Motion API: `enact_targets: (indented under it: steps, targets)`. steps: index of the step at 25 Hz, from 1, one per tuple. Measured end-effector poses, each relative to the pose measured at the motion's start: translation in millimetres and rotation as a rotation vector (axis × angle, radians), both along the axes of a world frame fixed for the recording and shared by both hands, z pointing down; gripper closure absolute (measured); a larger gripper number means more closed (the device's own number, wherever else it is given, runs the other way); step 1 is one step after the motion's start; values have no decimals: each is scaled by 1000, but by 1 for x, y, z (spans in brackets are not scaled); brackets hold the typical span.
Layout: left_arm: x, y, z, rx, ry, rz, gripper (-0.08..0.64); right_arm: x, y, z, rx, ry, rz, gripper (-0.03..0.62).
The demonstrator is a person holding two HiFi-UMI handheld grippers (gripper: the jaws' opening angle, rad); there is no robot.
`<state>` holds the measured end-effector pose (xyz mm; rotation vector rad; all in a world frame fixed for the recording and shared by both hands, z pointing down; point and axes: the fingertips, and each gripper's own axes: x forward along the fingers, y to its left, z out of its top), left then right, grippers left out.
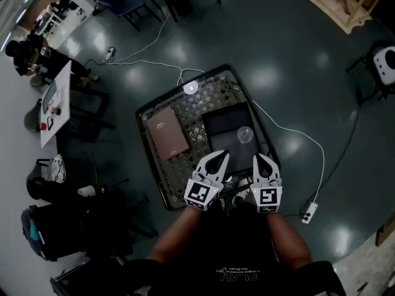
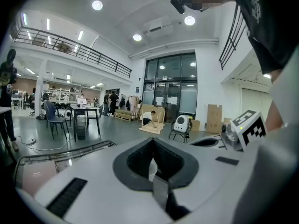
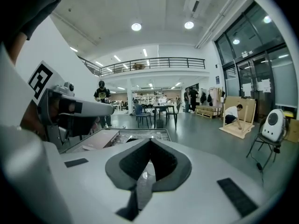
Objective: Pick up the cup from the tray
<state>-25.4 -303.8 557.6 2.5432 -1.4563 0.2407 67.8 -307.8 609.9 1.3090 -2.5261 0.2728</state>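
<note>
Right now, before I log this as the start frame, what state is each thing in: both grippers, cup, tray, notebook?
Left gripper: shut, nothing between its jaws.
Right gripper: shut, nothing between its jaws.
Cup: clear, apparently upright on the tray, not gripped.
Tray: flat on the mesh surface, holding only the cup.
Notebook: closed, lying flat left of the tray.

A large open workshop hall: glossy dark-green floor (image 1: 278, 48), black-railed upper gallery (image 3: 149, 60), tall glass-paned entrance wall (image 2: 170, 85), dark work tables (image 3: 161, 108), stacked brown cardboard boxes (image 2: 214, 118).
</note>
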Motion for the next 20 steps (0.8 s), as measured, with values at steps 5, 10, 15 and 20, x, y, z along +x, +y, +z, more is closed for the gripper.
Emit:
enact_targets:
  steps: [5, 10, 15, 20]
  targets:
    - [-9, -2, 17, -37, -7, -36, 552, -12, -3, 19, -22, 22, -46, 584]
    - [-14, -8, 33, -46, -33, -31, 551, -20, -13, 42, -90, 39, -59, 584]
    - [-21, -11, 56, -88, -12, -48, 552, -26, -16, 73, -151, 104, -95, 583]
    - [-23, -14, 72, -123, 8, -41, 552, -27, -21, 101, -229, 132, -91, 533]
